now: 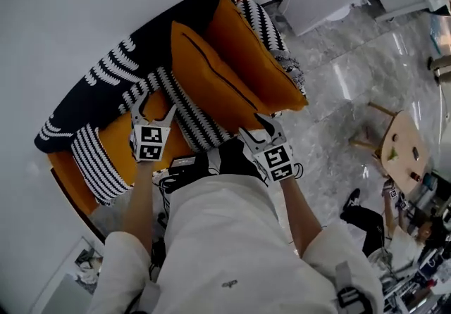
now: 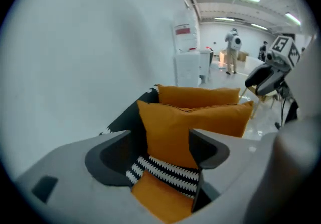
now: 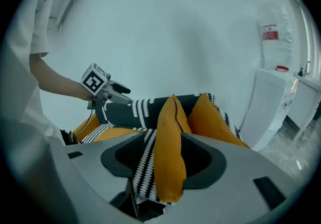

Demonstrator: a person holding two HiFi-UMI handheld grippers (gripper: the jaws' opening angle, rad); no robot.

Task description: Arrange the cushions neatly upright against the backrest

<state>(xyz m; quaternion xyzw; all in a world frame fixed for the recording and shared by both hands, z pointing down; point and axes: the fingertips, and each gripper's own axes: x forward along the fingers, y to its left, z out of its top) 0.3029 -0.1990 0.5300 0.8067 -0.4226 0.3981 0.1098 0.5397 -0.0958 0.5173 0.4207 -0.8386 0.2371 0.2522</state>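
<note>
Where right tongs (image 1: 255,128) grip the orange cushion (image 1: 208,80), its corner hides.

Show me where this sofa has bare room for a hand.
Bare orange seat shows between the end striped cushion and the left gripper. Rightwards it is crowded: the middle striped cushion, near orange cushion and far orange cushion sit packed together, with the right gripper closed on the near one.

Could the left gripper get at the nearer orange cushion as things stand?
Probably yes. The left gripper is open and holds nothing, and the nearer orange cushion stands straight ahead of its jaws with nothing in between.
</note>
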